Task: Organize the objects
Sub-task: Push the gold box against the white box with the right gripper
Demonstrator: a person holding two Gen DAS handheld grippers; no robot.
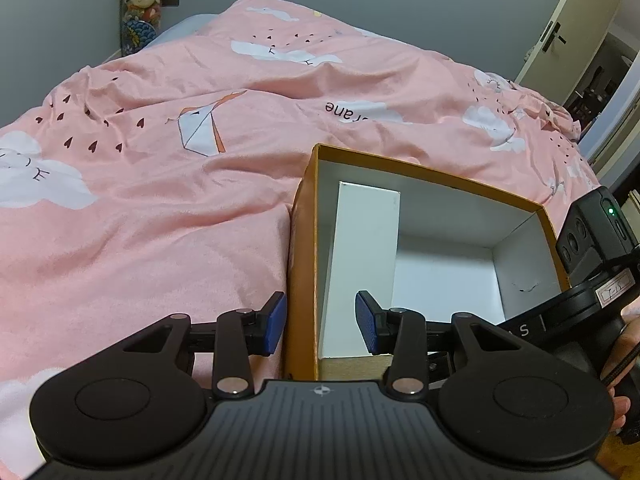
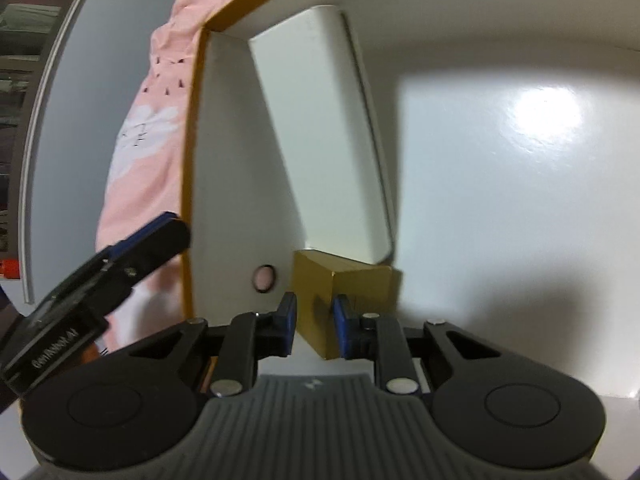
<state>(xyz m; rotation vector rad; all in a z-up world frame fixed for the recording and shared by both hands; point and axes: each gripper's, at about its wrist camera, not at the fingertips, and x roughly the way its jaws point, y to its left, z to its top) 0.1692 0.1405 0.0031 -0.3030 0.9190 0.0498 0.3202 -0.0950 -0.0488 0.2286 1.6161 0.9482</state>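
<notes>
Right gripper reaches into the orange box — fingers clamping a brown carton; left gripper spread wide.

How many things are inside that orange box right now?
2. A white flat box leans against the orange box's left wall; a small brown cardboard box sits beneath it, between the right gripper's fingers. More may be hidden.

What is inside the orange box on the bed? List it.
Inside the orange box: a white flat box leaning on one wall, and a small brown carton between the right gripper's jaws. Beneath them is hidden.
</notes>
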